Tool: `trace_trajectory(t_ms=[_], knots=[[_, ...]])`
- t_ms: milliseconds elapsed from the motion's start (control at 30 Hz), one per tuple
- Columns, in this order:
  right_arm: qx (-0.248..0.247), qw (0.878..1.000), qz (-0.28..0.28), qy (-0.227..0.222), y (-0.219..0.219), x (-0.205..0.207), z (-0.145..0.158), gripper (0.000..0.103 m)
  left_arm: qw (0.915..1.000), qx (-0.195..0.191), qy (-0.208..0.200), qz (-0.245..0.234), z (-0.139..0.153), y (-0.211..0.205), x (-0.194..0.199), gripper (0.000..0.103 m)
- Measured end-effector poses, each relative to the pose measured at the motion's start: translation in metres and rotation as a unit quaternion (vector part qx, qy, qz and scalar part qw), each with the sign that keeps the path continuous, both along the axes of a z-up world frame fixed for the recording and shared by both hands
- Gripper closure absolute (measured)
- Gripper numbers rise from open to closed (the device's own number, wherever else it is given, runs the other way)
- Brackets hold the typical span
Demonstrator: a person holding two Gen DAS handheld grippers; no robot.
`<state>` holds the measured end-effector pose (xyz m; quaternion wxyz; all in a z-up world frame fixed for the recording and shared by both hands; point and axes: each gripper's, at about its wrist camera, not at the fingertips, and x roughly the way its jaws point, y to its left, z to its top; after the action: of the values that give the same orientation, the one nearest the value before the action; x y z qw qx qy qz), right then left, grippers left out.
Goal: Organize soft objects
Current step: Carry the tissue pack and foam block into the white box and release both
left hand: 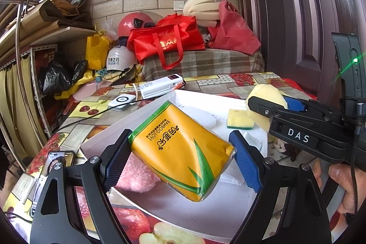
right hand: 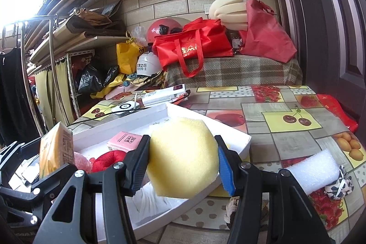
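Note:
My left gripper [left hand: 180,159] is shut on a yellow tissue pack [left hand: 180,148] and holds it tilted above the white tray [left hand: 173,207]. The same pack [right hand: 56,150] shows at the left edge of the right wrist view. My right gripper [right hand: 181,157] is shut on a pale yellow foam sponge [right hand: 183,157] over the tray's right rim [right hand: 240,136]; it also shows as the right gripper [left hand: 265,106] in the left wrist view. In the tray lie a pink fluffy piece [left hand: 137,177], a yellow-green scrub sponge [left hand: 239,119], a red plush [right hand: 107,160] and a small pink pack [right hand: 124,141].
On the fruit-print tablecloth right of the tray lie a white foam roll [right hand: 315,172] and a black-and-white cloth [right hand: 340,184]. A phone [left hand: 55,166] rests near the left table edge. A white charger [left hand: 122,101] with its cable and a white box [left hand: 160,85] sit behind the tray.

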<state>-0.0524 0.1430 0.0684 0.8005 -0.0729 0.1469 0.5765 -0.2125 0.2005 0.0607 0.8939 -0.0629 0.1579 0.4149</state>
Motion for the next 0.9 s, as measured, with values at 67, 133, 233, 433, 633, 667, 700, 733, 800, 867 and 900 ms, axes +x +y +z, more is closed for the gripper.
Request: trace_trajectory(t_ms=[67, 133, 233, 433, 633, 667, 700, 733, 800, 867, 900], knots=[[0.001, 1.000, -0.004, -0.001, 0.002, 0.000, 0.000, 0.048, 1.0000, 0.005, -0.001, 0.004, 0.000, -0.001, -0.001, 0.017], [0.004, 1.000, -0.005, -0.003, 0.003, -0.001, 0.000, 0.048, 0.9999, 0.005, -0.006, 0.009, 0.001, 0.000, -0.003, 0.017], [0.009, 1.000, -0.003, -0.003, 0.007, -0.002, 0.001, 0.048, 0.9997, -0.016, -0.013, 0.012, -0.001, 0.009, -0.006, 0.017], [0.005, 1.000, -0.002, 0.002, 0.012, -0.001, 0.000, 0.048, 0.9994, -0.028, -0.017, 0.012, -0.001, 0.015, -0.006, 0.017], [0.002, 0.999, 0.001, 0.033, 0.017, 0.009, -0.002, 0.048, 0.9990, -0.033, -0.018, 0.023, -0.001, 0.020, -0.010, 0.017], [0.000, 0.999, -0.001, 0.043, 0.020, 0.013, -0.003, 0.048, 0.9989, -0.035, -0.019, 0.027, -0.001, 0.023, -0.011, 0.017], [-0.001, 0.999, -0.001, 0.048, 0.021, 0.015, -0.004, 0.048, 0.9984, -0.040, -0.021, 0.033, 0.000, 0.026, -0.013, 0.017], [-0.003, 0.999, -0.001, 0.052, 0.024, 0.017, -0.005, 0.048, 0.9979, -0.046, -0.027, 0.037, 0.001, 0.030, -0.016, 0.017], [-0.009, 0.999, 0.005, 0.048, 0.031, 0.014, -0.005, 0.048, 0.9966, -0.044, -0.041, 0.055, 0.008, 0.038, -0.022, 0.017], [-0.012, 0.999, 0.011, 0.032, 0.034, 0.007, -0.004, 0.048, 0.9954, -0.024, -0.051, 0.077, 0.021, 0.045, -0.027, 0.017], [-0.016, 1.000, 0.015, 0.015, 0.036, 0.000, -0.004, 0.047, 0.9948, -0.020, -0.054, 0.084, 0.027, 0.052, -0.028, 0.017]])
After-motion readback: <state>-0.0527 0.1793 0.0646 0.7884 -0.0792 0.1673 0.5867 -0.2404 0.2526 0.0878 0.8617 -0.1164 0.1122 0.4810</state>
